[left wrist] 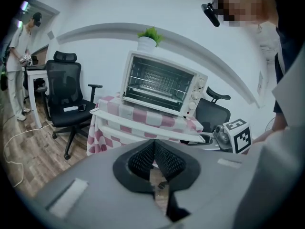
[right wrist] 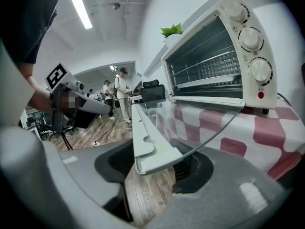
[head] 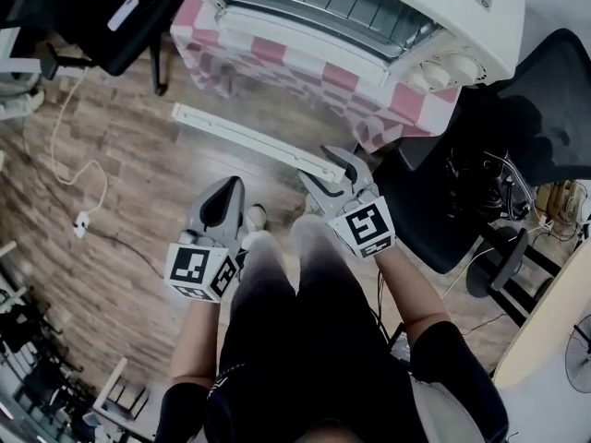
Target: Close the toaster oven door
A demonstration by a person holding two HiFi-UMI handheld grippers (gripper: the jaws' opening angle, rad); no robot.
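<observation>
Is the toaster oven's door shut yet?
No, the door stands folded down flat, leaving the toaster oven wide open.

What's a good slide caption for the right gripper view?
Right hand-held gripper, jaws apart at the corner of the open toaster oven door.

the boxy white metal toaster oven (head: 480, 35) has white round knobs (right wrist: 251, 38) with a small red dot (right wrist: 260, 95) below them, and it stands on a pink-and-white checked cloth (head: 323, 77) near a leafy green plant (left wrist: 151, 32) in a white pot (left wrist: 147, 44). the plank floor (head: 120, 173) is brown wood grain streaked with grey, and the mesh-backed office chair (left wrist: 66, 92) is black. the grey plastic left gripper (left wrist: 154, 147) and right gripper (right wrist: 150, 168) have black ribbed pads (left wrist: 140, 159) and white cubes (head: 367, 227) printed with black square markers.
</observation>
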